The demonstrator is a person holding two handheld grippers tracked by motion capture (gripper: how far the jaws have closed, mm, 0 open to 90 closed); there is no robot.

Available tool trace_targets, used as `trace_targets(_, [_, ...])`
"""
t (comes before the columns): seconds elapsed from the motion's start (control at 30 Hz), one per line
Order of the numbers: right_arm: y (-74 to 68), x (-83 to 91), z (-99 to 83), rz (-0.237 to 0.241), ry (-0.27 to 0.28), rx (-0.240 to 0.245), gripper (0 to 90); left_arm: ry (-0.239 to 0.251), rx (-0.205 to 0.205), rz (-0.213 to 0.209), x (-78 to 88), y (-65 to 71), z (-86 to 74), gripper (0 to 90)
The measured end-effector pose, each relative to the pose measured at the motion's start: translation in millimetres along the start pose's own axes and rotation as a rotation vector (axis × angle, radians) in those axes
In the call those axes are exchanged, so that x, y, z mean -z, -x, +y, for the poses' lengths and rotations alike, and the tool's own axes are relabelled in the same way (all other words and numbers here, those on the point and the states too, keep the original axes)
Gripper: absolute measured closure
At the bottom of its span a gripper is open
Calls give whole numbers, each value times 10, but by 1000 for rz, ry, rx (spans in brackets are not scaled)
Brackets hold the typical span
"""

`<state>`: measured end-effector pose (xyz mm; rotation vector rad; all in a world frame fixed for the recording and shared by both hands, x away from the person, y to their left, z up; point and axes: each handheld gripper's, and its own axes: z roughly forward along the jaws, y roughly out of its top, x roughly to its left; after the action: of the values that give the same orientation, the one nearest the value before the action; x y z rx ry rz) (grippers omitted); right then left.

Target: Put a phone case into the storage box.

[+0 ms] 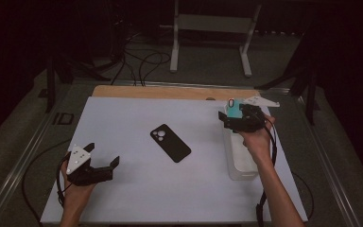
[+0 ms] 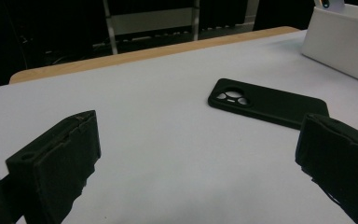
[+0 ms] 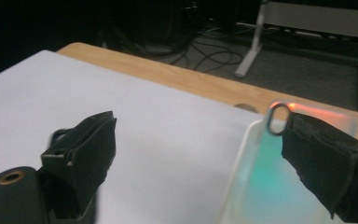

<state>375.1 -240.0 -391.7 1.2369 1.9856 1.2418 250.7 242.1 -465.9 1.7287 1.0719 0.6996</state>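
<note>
While my right gripper [image 1: 238, 118], jaws apart, hovers at a teal case [image 1: 234, 110] upper right, my spread left gripper [image 1: 105, 155] sits nearer the diagonal black case [image 1: 170, 143] mid-frame.

Black tools [image 1: 105, 158], grey three-cornered plates, black trailing cables, bare forearms.

Dim lab: floor cables [image 1: 142, 64], rig stands [image 1: 246, 47].
</note>
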Motion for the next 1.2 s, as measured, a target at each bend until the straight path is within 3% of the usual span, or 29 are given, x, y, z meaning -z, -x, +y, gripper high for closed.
trace_targets(0.17, [-125, 194, -150, 29, 38, 8, 98, -2, -8, -9, 25, -2, 41, 4])
trace_targets(0.37, [-231, 389, -380, 25, 84, 39, 99, -5, -10, -18, 18, 4, 52, 4])
trace_targets(0.63, [-303, 512, -719, 51, 160, 38, 100, -9, -18, -29, 23, 23, 51, 4])
trace_targets(0.93, [-324, 577, -914, 63, 157, 37, 100, -10, -18, -30, 24, 18, 40, 4])
trace_targets(1.2, [-350, 543, -913, 73, 151, 30, 100, -11, -17, -29, 16, 22, 25, 4])
